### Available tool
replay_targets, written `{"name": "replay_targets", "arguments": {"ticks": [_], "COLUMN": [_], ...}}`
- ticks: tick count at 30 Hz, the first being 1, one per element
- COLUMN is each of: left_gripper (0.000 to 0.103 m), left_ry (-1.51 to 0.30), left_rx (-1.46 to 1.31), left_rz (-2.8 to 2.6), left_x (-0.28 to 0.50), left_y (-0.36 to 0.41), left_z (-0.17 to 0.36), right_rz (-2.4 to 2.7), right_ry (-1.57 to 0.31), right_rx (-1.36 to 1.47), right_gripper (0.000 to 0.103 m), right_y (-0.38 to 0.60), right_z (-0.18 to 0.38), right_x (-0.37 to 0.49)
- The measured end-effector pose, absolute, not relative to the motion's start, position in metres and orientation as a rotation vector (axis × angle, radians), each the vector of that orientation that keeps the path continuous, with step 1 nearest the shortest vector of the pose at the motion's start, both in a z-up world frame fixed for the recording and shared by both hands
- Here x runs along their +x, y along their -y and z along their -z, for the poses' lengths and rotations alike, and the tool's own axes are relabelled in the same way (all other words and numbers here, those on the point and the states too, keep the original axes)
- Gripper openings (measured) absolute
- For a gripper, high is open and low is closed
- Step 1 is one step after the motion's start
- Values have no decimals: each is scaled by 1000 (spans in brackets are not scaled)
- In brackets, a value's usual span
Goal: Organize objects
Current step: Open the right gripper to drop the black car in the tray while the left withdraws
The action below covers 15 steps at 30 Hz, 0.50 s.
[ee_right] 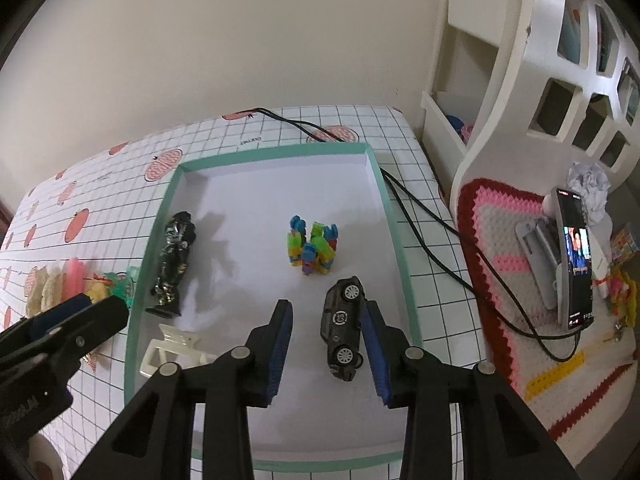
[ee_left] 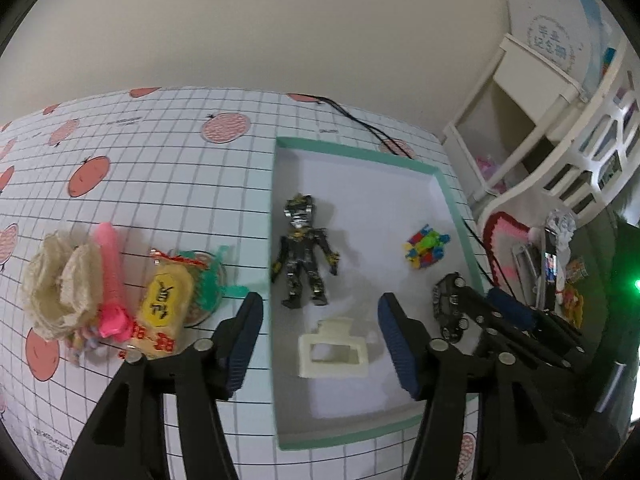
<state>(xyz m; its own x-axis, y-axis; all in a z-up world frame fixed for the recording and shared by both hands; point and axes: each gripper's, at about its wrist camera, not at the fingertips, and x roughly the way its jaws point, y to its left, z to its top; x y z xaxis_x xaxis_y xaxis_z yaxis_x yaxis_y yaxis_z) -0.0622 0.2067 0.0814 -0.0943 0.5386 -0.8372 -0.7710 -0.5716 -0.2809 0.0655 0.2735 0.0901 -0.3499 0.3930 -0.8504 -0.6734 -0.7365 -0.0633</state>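
A white tray with a green rim (ee_left: pixel 360 151) (ee_right: pixel 280 151) lies on the checked tablecloth. In it are a black robot figure (ee_left: pixel 304 256) (ee_right: pixel 174 264), a cluster of coloured blocks (ee_left: pixel 426 246) (ee_right: pixel 314 252), a white hair clip (ee_left: pixel 334 350) (ee_right: pixel 172 350) and a black toy car (ee_left: pixel 448 312) (ee_right: pixel 344 336). My left gripper (ee_left: pixel 320 312) (ee_right: pixel 100 306) hangs open just above the clip, holding nothing. My right gripper (ee_right: pixel 327 312) (ee_left: pixel 488 300) is open around the car, which lies beside its right finger (ee_right: pixel 372 332). It hides part of the car in the left wrist view.
Left of the tray sits a pile: a lace ribbon roll (ee_left: pixel 60 284), a pink piece (ee_left: pixel 112 280), a yellow packet (ee_left: pixel 164 304) and green netting (ee_left: pixel 208 276). A black cable (ee_right: pixel 420 216) runs past the tray. At right stand a white shelf (ee_right: pixel 500 80) and a phone (ee_right: pixel 574 264) on a crocheted rug.
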Motion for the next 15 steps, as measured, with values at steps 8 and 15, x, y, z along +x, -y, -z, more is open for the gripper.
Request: {"name": "replay_targets", "arguments": {"ticks": [8, 15], "left_gripper": [63, 92], "left_ry": [-295, -286], "left_rx": [-1285, -1293], "left_rz": [-1872, -1922], "left_x": [-82, -93], "left_y": [-197, -191], "left_z": [-73, -69], "right_rz": [-2151, -2164], "right_ry": [-375, -382], "right_rx": [-1248, -1234], "right_gripper": [54, 73], "right_y": [-273, -272], "right_z": [-86, -85], "right_x": [63, 63]}}
